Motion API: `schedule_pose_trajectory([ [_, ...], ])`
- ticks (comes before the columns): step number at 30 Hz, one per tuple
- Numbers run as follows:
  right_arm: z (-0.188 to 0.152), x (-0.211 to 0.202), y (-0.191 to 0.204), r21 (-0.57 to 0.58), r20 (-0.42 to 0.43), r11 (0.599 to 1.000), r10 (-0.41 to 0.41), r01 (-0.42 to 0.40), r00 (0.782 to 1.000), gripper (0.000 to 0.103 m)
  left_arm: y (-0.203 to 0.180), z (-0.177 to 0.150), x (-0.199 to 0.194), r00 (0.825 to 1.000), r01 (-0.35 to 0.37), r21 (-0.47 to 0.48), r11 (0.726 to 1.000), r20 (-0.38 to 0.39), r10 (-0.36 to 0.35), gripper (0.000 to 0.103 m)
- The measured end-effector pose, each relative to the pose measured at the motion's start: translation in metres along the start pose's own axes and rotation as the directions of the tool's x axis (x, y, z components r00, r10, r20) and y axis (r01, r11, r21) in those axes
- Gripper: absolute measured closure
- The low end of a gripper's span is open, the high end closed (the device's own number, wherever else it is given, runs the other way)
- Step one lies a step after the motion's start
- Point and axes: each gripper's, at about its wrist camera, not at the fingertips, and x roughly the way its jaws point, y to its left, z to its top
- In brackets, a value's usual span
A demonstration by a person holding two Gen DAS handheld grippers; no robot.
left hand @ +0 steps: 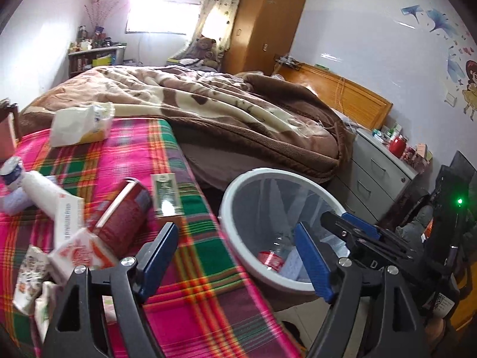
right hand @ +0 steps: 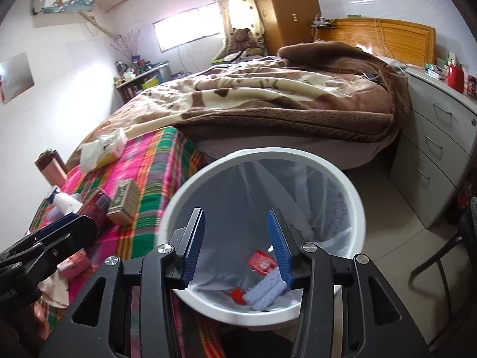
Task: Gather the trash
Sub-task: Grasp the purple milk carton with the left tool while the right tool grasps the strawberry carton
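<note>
Landmark: the white bin (right hand: 354,208) stands on the floor beside the plaid cover (left hand: 190,256).
Your right gripper (right hand: 237,246): above the bin mouth, fingers spread, holding nothing.
Your left gripper (left hand: 238,261): at the cover's edge left of the bin, fingers wide apart, empty.
Trash in bin: red wrapper (right hand: 261,264), pale blue pad (right hand: 263,294).
Trash left of bin: green box (left hand: 166,195), red can (left hand: 125,216).

A smooth white plastic bin (right hand: 354,205) stands by plaid woven cloth (left hand: 190,268) and a fuzzy brown blanket (left hand: 238,110).

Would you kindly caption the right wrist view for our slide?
Right gripper, jaws open and empty, above the lined white bin holding trash.
</note>
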Motion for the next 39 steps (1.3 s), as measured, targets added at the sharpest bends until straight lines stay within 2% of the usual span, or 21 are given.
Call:
schedule_pose_trajectory([
  [11, -0.008, 0.000, 0.049, -0.071, -0.005, 0.989, 0.131, -0.131, 0.991, 0.052, 0.056, -0.008, -0.050, 0.993, -0.094, -0.040, 0.995, 0.072, 0.097, 0.020],
  [17, -0.018, 0.007, 0.081, -0.111, -0.043, 0.970, 0.212, -0.216, 0.976, 0.045, 0.094, -0.015, -0.070, 0.981, -0.170, -0.081, 0.982, 0.085, 0.177, 0.019],
  [25, -0.030, 0.018, 0.120, -0.158, -0.103, 0.941, 0.284, -0.298, 0.953, 0.040, 0.146, -0.029, -0.096, 0.955, -0.272, -0.145, 0.951, 0.084, 0.286, 0.019],
  [29, -0.033, 0.020, 0.135, -0.180, -0.126, 0.927, 0.309, -0.328, 0.943, 0.039, 0.167, -0.035, -0.105, 0.943, -0.307, -0.170, 0.936, 0.077, 0.324, 0.019],
  [33, -0.036, 0.023, 0.147, -0.196, -0.150, 0.914, 0.329, -0.354, 0.932, 0.037, 0.185, -0.039, -0.114, 0.939, -0.316, -0.188, 0.930, 0.079, 0.335, 0.019],
  [35, -0.038, 0.025, 0.152, -0.198, -0.164, 0.910, 0.337, -0.365, 0.927, 0.031, 0.195, -0.041, -0.119, 0.934, -0.331, -0.193, 0.924, 0.073, 0.350, 0.018],
  [39, -0.040, 0.027, 0.159, -0.190, -0.179, 0.905, 0.350, -0.381, 0.920, 0.029, 0.218, -0.041, -0.127, 0.924, -0.357, -0.216, 0.909, 0.064, 0.378, 0.018],
])
